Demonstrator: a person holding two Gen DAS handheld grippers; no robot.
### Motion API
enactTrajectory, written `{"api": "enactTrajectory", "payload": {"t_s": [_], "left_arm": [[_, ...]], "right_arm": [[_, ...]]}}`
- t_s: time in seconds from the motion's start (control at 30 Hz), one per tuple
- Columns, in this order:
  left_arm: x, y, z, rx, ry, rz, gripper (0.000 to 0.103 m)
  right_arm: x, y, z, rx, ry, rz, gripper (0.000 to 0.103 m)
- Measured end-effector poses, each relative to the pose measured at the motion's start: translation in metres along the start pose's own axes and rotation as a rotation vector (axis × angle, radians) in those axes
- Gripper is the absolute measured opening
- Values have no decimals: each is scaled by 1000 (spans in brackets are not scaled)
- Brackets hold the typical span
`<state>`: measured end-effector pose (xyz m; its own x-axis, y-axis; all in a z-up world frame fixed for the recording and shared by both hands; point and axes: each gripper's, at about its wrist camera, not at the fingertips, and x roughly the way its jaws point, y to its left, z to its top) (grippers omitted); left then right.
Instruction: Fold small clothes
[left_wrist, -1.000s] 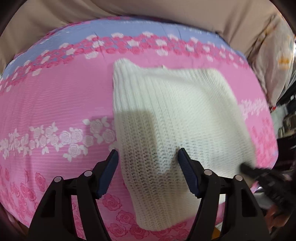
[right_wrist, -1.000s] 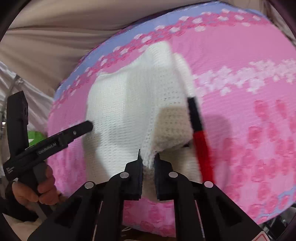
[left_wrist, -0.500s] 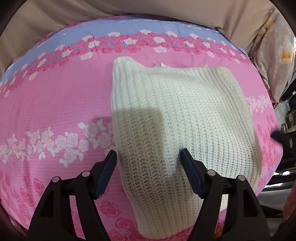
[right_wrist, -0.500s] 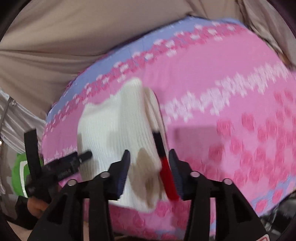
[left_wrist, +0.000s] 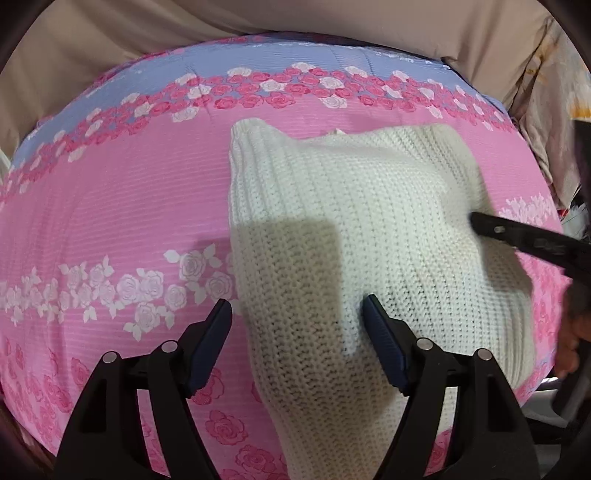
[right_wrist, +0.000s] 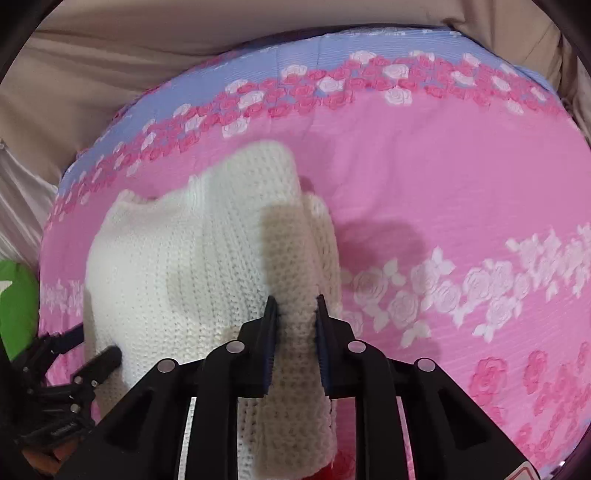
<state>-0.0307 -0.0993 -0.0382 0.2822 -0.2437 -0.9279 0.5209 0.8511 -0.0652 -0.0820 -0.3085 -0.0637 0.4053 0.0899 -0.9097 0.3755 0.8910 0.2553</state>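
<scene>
left tool (left_wrist: 297, 325): jaws spread wide above knit | right tool (right_wrist: 294, 314): pinching raised fold of white knit garment (right_wrist: 177, 266) | garment: on pink rose-print bedspread (right_wrist: 461, 192)

Open bedspread left and right of the knit; fabric wall along the far edge.

Cream-white knitted garment (left_wrist: 343, 236) fills mid-bed; flat pink rose-print quilted bedspread (left_wrist: 110, 221) lies bare to its left and, in the right wrist view, wide to its right (right_wrist: 461, 192). Beige draped cloth (left_wrist: 258, 22) closes the far side. Right gripper (right_wrist: 294, 314) straddles a raised knit fold; its black finger (left_wrist: 517, 236) crosses the garment's right edge. Left gripper (left_wrist: 297, 317) gapes over the near hem.
</scene>
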Motion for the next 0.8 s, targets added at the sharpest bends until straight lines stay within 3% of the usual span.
{"api": "enactTrajectory", "payload": {"t_s": [0.17, 0.2, 0.27, 0.33, 0.43, 0.57, 0.67, 0.8], "left_arm": [[-18, 5, -1, 4, -50, 41, 71], [-17, 7, -1, 0, -46, 38, 71], [-11, 13, -1, -25, -18, 21, 71], [-5, 17, -1, -53, 5, 0, 71], [-3, 15, 0, -39, 8, 1, 71], [0, 6, 0, -3, 9, 2, 73], [0, 2, 0, 13, 6, 25, 73], [-5, 3, 3, 5, 7, 31, 73]], "right_arm": [[-61, -4, -30, 100, -87, 86, 26], [-70, -3, -43, 95, -67, 97, 26], [-75, 1, -66, 73, -20, 109, 38], [-66, 2, -82, 80, 37, 131, 40], [-42, 8, -102, 76, 111, 124, 8], [-40, -11, -105, 109, 61, 40, 7], [-27, -21, -110, 139, 94, 83, 8], [-48, -9, -103, 121, 63, 76, 13]]}}
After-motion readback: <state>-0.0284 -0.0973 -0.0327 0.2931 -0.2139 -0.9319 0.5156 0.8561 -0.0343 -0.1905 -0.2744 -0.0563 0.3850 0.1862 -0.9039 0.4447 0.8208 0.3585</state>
